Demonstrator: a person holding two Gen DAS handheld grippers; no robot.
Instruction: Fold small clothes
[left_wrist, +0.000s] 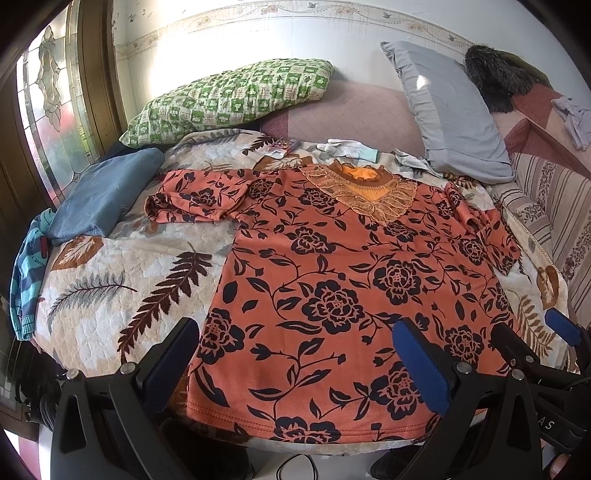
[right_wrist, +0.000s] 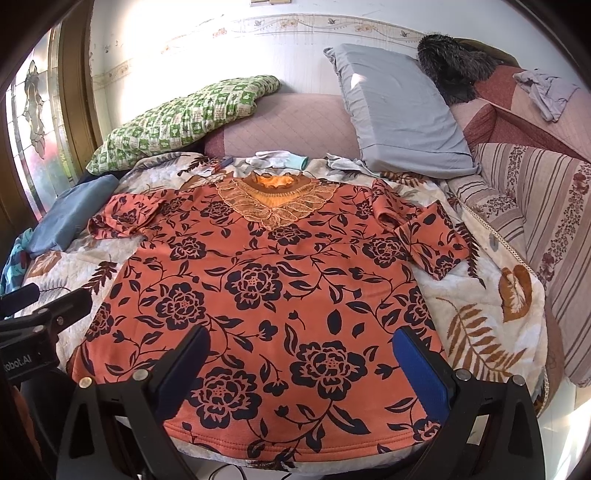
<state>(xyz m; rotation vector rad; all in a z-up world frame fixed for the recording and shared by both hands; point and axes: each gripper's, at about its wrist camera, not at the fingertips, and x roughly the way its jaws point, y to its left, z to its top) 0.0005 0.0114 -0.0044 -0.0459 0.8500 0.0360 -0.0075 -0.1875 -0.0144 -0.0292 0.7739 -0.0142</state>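
Bed (right_wrist: 480, 295): leaf-print quilt, pillows toward 12 o'clock.
Blouse (right_wrist: 266, 280): flat, centred, hem at 6 o'clock, unfolded.
Left gripper (left_wrist: 295, 365): fingers apart, empty.
Right gripper (right_wrist: 299, 373): fingers apart, empty.
Left: every fold.

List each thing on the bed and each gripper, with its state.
Floral top: spread flat, unfolded, sleeves crumpled.
Left gripper: open, over the hem.
Right gripper: open, over the hem.
Blue cloth: folded.
Green pillow: lying flat.
Grey pillow: propped up.
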